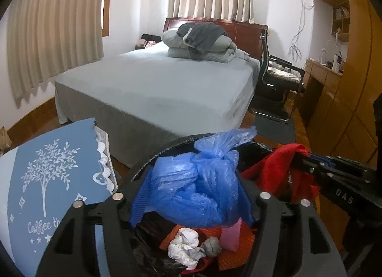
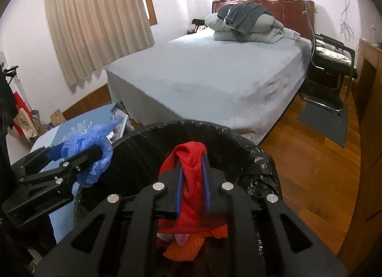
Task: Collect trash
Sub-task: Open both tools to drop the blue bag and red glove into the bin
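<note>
A round bin lined with a black bag stands by the bed; its rim also shows in the left wrist view. My left gripper is shut on a knotted blue plastic bag and holds it over the bin's left side; the bag also shows in the right wrist view. My right gripper is shut on a red cloth over the bin, also seen in the left wrist view. Inside lie crumpled white tissue, a pink piece and orange cloth.
A round table with a blue tree-print cloth stands left of the bin. A bed with a grey sheet and folded bedding lies behind. A black chair, wooden cabinets and a grey mat are at the right.
</note>
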{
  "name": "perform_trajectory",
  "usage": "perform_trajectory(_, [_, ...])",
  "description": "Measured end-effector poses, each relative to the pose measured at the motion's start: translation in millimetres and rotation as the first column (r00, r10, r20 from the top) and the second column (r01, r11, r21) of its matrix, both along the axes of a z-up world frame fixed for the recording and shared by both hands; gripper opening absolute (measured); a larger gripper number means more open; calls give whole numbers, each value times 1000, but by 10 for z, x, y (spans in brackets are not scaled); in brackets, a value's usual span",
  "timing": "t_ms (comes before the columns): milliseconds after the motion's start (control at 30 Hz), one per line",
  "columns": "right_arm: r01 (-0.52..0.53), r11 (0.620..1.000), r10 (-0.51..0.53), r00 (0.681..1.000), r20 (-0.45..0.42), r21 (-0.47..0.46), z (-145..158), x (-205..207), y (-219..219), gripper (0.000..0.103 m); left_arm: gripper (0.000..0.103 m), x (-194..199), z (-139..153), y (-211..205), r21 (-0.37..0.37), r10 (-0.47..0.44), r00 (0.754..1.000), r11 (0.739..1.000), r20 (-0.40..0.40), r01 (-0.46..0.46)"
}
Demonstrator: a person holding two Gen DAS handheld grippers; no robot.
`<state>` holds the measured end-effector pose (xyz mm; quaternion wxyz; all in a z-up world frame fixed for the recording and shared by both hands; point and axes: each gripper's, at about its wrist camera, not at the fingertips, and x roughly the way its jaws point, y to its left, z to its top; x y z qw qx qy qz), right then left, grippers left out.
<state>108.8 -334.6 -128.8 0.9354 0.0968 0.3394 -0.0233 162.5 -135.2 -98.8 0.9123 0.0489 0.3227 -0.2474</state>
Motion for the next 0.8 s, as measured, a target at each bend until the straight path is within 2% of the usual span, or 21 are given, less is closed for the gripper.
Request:
perform_trajectory(67, [1, 1000, -1, 1000, -6, 2, -28, 1, 1, 32, 69, 14, -12, 26, -2, 4, 1000, 1000, -5, -4])
perform_trajectory(133, [3, 1000, -3, 1000, -9, -1, -49, -6, 0, 41, 75, 32, -22, 59, -5, 6, 1000, 1000, -8, -6])
perform_trajectory(300, [8, 1000, -8, 1000, -7, -4, -55, -39, -3, 57, 80, 60, -20, 149, -10, 21, 1000, 1000, -11, -21])
perform_trajectory(400, [14, 1000, -14, 1000, 8, -17, -21, -85, 20, 73, 84, 51, 9, 216, -8, 34, 999, 999, -1, -34])
perform_trajectory(467, [22, 999, -22, 1000, 22, -29, 15, -130, 33, 89, 86, 46, 36, 266, -6, 42, 999, 999, 5, -42])
perform_trajectory(533, [26, 999, -25, 999, 30, -32, 60, -166, 45, 92, 92, 39, 76, 326, -6, 55, 998, 998, 13, -55])
perform_trajectory(800, [4, 1000, -4, 998, 58, -5, 326, -319, 114, 96, 97, -151, 313, 565, -3, 81, 995, 997, 55, -81])
